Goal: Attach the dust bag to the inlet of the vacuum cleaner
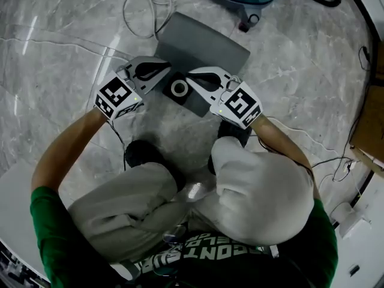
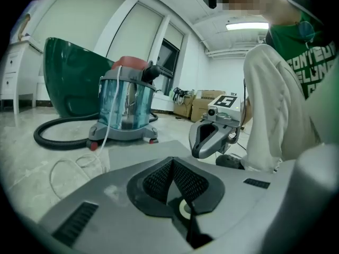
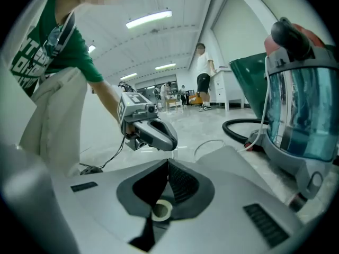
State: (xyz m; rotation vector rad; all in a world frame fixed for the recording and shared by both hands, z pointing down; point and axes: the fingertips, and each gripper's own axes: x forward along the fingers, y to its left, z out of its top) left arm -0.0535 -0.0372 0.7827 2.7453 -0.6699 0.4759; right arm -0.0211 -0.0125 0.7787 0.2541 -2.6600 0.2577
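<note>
Both tongs are pressed together on one thing. The left tongs (image 1: 162, 78) and the right tongs (image 1: 192, 77) each pinch the black collar (image 1: 180, 99) of the dust bag (image 1: 204, 50), one on either side of its white ring (image 1: 172, 89). The flat grey bag is held low in front of a crouching person's knees; whether it touches the ground cannot be told. Around them is a bright white room with tall shaded windows and strip lights overhead. The floor (image 1: 60, 53) is pale grey, marble-patterned tile. Beyond the bag's far edge a dark green curved shell (image 2: 69, 73) stands behind the vacuum cleaner (image 2: 124, 107), a clear blue canister with a red top. Its black hose (image 2: 53, 136) curls across the tile, and a thin white cable (image 1: 144, 11) loops near the bag.
</note>
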